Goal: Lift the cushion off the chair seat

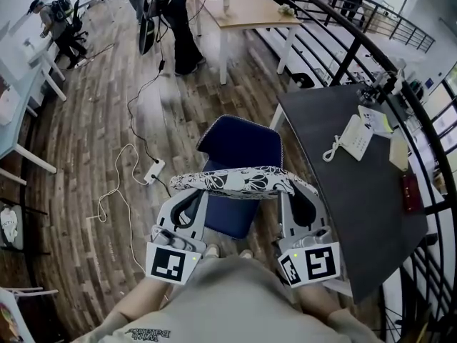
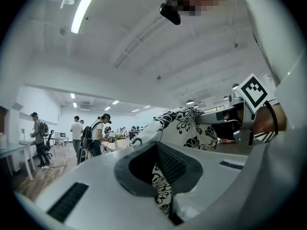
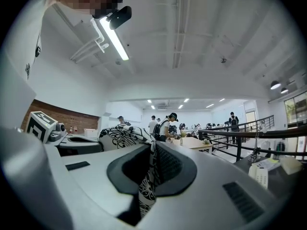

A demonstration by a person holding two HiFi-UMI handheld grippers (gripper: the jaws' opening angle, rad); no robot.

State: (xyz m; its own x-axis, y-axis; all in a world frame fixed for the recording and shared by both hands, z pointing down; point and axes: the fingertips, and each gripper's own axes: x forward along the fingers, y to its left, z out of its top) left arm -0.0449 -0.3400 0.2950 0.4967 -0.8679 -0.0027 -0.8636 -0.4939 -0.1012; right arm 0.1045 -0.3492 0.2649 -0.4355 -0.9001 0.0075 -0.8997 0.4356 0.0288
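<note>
Currently pinching: left gripper jaws pressed onto floral cushion fabric; right gripper jaws clamp its other end.
Cushion axis: side to side, spanning both grippers, level; neither hand nearer.
Cushion place: over blue chair seat, probably lifted clear.
Counts: one cushion, one chair, two grippers, one dark desk beside the chair.

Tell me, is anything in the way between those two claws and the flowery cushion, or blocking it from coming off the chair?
Nothing visible. The left gripper and right gripper each clamp an end of the cushion, which is held over the blue chair seat.
</note>
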